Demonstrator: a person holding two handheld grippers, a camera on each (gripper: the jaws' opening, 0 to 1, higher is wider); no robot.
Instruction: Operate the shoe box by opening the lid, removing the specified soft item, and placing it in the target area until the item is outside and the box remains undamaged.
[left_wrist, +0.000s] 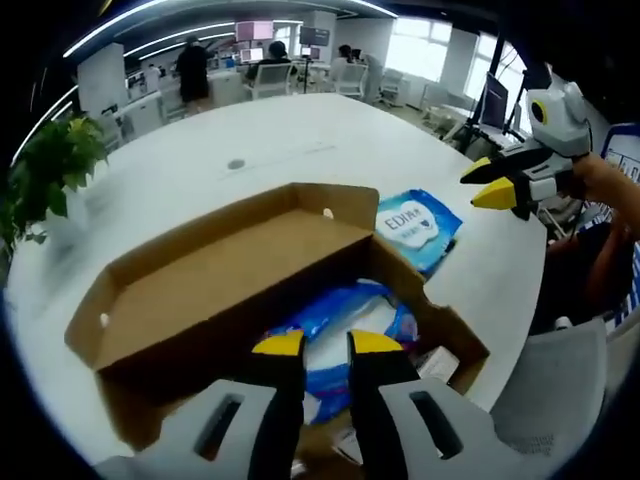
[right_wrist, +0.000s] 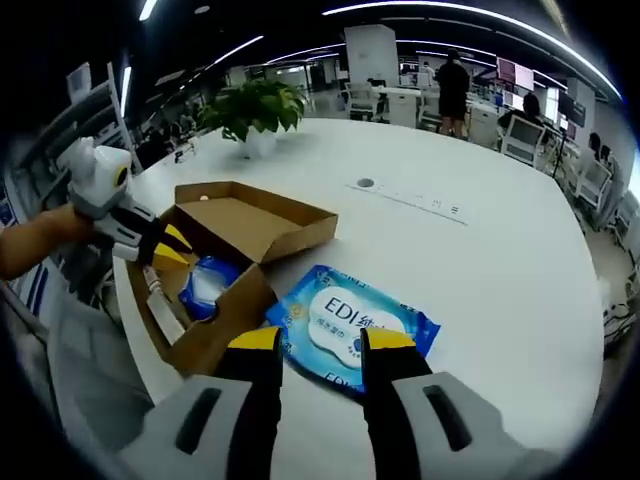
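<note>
White tabletop (right_wrist: 500, 260), box (left_wrist: 210, 290) open. My left tool (left_wrist: 325, 345) hangs parted, empty, over a soft blue pack (left_wrist: 345, 325) inside; right tool (right_wrist: 318, 340) empty too. Slippery film, so I'd pinch an edge.

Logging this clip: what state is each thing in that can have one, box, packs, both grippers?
Shoe box: open, lid folded back, on the table.
Blue pack in the box: still inside, lying flat.
EDI wipes pack: out of the box, flat on the table beside it.
Left gripper: open, empty, above the box.
Right gripper: open, empty, above the EDI wipes pack.
</note>
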